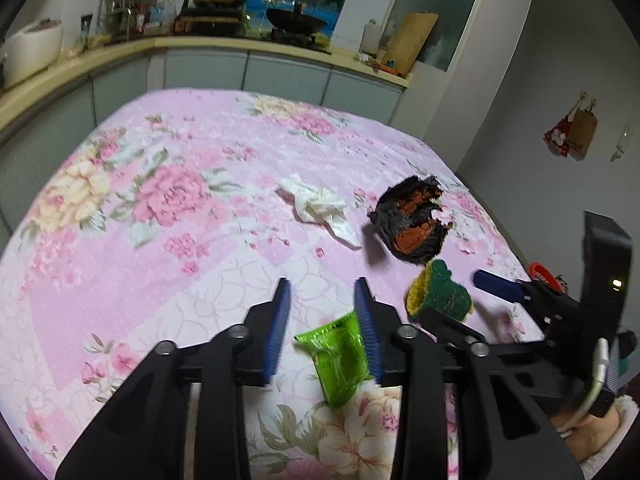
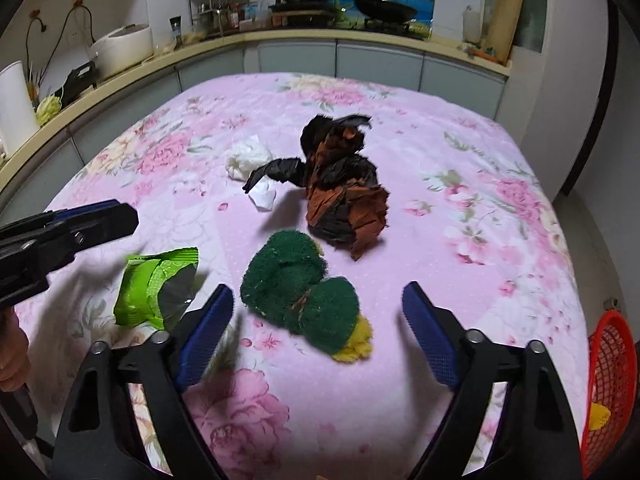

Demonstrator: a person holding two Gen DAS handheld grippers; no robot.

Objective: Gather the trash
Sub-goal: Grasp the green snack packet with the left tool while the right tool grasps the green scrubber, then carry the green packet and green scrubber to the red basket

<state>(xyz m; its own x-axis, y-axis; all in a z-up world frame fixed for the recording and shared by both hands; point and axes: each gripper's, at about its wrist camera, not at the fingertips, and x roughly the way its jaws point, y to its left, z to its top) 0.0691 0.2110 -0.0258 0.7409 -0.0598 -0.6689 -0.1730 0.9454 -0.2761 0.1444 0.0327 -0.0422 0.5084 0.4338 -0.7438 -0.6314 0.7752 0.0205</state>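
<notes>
A green snack wrapper (image 1: 340, 356) (image 2: 156, 288) lies flat on the pink floral tablecloth (image 1: 160, 240). My left gripper (image 1: 323, 292) (image 2: 100, 216) hovers over it, open, with the wrapper close to its right finger but not pinched. A green and yellow scouring sponge (image 2: 300, 292) (image 1: 438, 288) sits between the wide-open fingers of my right gripper (image 2: 317, 290) (image 1: 452, 294), and the pads are clear of it. Further back lie a crumpled black and orange bag (image 2: 344, 192) (image 1: 412, 220) and a white tissue wad (image 2: 248, 160) (image 1: 316, 204).
A red mesh basket (image 2: 612, 380) with something yellow inside stands off the table's right edge. A kitchen counter (image 2: 280, 36) runs behind and to the left, carrying a rice cooker (image 2: 124, 48), a wok (image 2: 384, 10) and a rack. A hand shows at the left edge.
</notes>
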